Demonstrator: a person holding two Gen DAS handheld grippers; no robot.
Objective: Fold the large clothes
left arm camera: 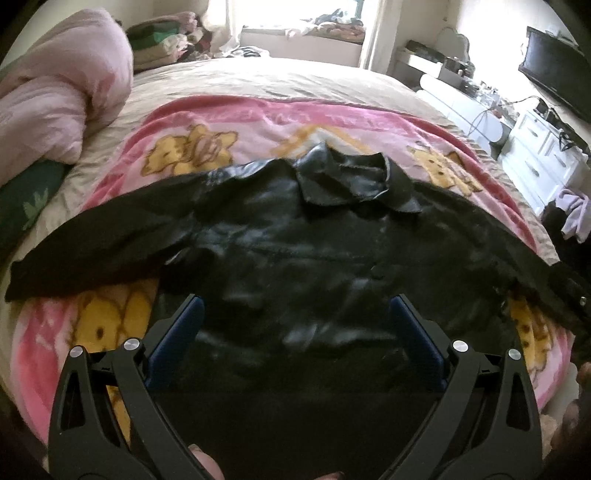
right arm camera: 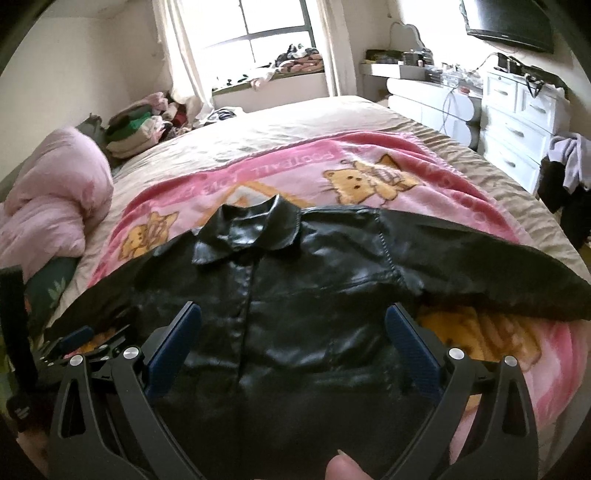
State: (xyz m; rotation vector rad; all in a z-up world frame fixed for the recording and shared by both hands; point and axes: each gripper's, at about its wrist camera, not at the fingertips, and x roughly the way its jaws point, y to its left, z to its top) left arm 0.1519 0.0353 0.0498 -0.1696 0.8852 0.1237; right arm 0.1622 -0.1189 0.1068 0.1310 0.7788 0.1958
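Black jacket (right arm camera: 295, 295) lies flat, front up, sleeves spread across the pink blanket (right arm camera: 369, 155) near the bed's (right arm camera: 295, 114) front edge. Left gripper (left arm camera: 295, 321) and right gripper (right arm camera: 291, 325) hover above it, fingers apart, holding nothing. Risk: slick leather could slip from a shallow pinch, or blanket gets grabbed too.

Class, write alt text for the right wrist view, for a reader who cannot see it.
A black leather jacket lies front-up, sleeves spread, on a pink cartoon-bear blanket covering a bed. The open right gripper hovers over its lower front, holding nothing. Behind are a bright window and white drawers.
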